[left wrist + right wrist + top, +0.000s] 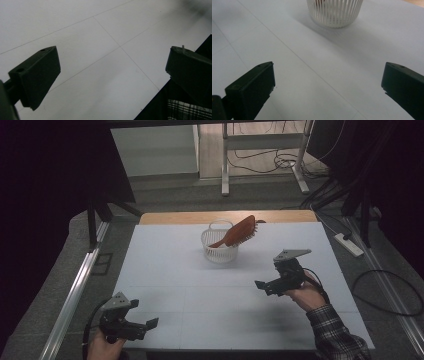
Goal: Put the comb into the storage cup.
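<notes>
- Two grippers are in my field: the left gripper point(142, 326) sits low at the near left corner of the white surface point(165, 265), the right gripper point(268, 286) at mid right, well apart from each other.
- Left gripper: jaws spread wide, nothing between them; in the left gripper view I see bare white panel seams and the surface's near edge past the right jaw.
- Right gripper: jaws likewise spread wide and empty, aimed toward the basket point(335, 12).
- Basket: small, round, white, with thin vertical slats; I see it standing upright toward the far middle of the surface.
- Hairbrush point(239, 232): reddish-brown, paddle type. It leans tilted in the basket, handle end down inside, bristled head projecting up and right over the rim.
- A plaid sleeve point(334, 335) covers the right forearm.
</notes>
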The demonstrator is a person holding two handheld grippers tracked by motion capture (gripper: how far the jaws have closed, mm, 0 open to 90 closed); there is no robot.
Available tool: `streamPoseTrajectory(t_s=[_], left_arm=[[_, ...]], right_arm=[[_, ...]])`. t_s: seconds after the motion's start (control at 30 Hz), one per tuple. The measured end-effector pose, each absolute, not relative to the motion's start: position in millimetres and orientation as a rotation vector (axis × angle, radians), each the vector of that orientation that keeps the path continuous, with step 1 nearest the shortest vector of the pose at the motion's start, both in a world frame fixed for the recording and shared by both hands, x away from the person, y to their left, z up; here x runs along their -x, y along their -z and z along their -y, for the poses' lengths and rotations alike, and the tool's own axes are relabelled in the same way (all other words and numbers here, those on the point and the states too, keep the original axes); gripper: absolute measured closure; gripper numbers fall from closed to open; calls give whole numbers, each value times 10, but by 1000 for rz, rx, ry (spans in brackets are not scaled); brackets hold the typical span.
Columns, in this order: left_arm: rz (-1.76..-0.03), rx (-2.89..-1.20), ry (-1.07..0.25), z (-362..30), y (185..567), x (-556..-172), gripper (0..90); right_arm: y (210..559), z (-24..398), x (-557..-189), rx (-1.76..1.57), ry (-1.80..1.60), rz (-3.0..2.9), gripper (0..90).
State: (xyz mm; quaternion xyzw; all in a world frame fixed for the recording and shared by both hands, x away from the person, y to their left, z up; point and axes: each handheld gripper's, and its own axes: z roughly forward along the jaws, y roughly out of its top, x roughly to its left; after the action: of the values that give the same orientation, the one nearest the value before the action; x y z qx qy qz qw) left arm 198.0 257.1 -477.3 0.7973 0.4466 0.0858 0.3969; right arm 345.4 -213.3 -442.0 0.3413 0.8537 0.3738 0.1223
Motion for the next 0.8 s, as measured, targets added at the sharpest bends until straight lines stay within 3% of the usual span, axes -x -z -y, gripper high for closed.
streamPoseTrajectory(t_s=[0.8], left_arm=[[-1135, -2018, -219, -2570, 4774, -1980, 5]], right_arm=[[4456, 2384, -3236, -1058, -1062, -2477, 0]])
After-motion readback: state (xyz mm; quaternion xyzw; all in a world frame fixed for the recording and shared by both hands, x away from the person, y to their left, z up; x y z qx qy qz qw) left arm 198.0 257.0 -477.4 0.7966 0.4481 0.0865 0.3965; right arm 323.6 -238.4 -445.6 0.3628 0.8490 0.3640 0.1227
